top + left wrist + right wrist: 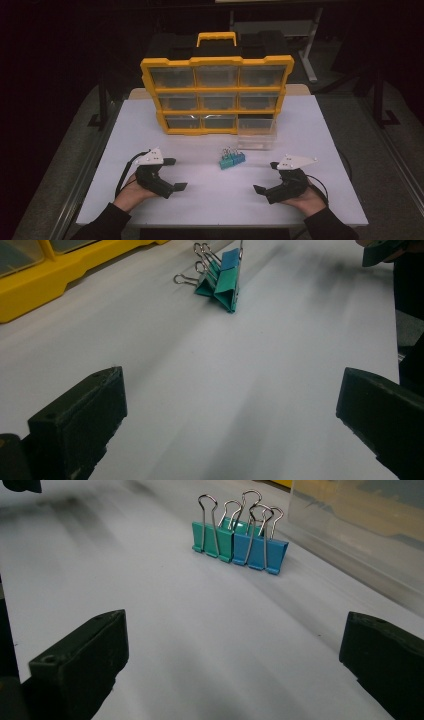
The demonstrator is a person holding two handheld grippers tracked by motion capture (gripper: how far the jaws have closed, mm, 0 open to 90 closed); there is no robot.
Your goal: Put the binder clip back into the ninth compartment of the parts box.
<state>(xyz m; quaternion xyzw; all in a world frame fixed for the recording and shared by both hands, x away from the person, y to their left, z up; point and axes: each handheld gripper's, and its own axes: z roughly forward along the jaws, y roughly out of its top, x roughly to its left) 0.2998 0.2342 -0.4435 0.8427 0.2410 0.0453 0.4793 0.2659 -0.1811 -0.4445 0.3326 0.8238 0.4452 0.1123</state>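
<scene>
A small cluster of teal and blue binder clips (231, 158) stands on the white table (210, 200) in front of a yellow drawer organizer (216, 95). In the left gripper view the clips (222, 279) sit far ahead; in the right gripper view the clips (239, 542) stand in a row, wire handles up. My left gripper (176, 174) rests at the left of the clips, jaws wide apart and empty. At the right, my right gripper (266, 177) is also open and empty. Both are held low near the table's front.
A clear plastic drawer bin (256, 133) sits pulled out on the table at the organizer's lower right, also visible as a translucent bin (360, 535) close behind the clips. The organizer's yellow frame (45, 275) lies at the far left of the left gripper.
</scene>
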